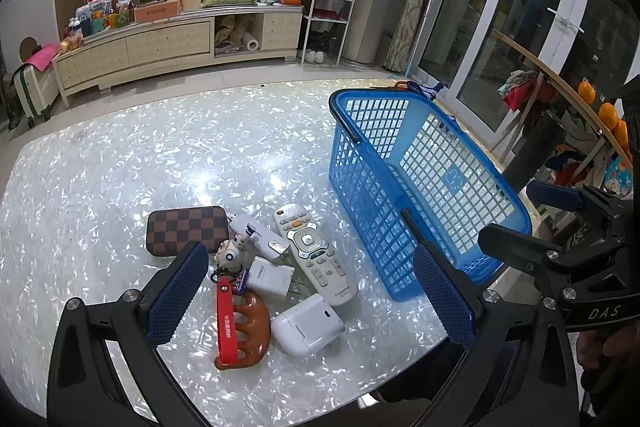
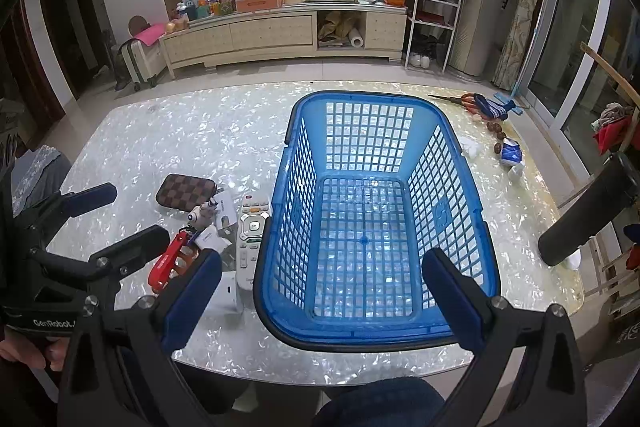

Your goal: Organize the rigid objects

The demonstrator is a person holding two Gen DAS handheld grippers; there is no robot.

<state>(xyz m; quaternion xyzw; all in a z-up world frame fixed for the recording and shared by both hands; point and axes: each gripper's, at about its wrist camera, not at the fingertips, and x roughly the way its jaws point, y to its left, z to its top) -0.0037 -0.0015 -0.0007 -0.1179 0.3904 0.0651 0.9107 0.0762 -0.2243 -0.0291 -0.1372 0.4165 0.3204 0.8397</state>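
An empty blue plastic basket (image 1: 404, 163) (image 2: 280, 227) stands on the pearly table (image 1: 120, 167). Left of it lies a pile: a checkered brown case (image 1: 186, 229) (image 2: 186, 189), a white remote (image 1: 316, 253) (image 2: 251, 243), a white charger (image 1: 270, 277), a white box (image 1: 308, 325), a white stick (image 1: 258, 233), a figurine keychain with red strap (image 1: 226, 323) (image 2: 165, 263) and a brown comb (image 1: 254, 327). My left gripper (image 1: 310, 291) is open above the pile. My right gripper (image 2: 322, 295) is open over the basket's near rim. Both hold nothing.
Scissors (image 2: 468, 102), a blue sock (image 2: 494, 109), nuts and a small blue-white item (image 2: 511, 153) lie at the table's far right. A black cylinder (image 2: 584, 211) stands at the right edge. A cabinet (image 2: 280, 35) lines the back wall.
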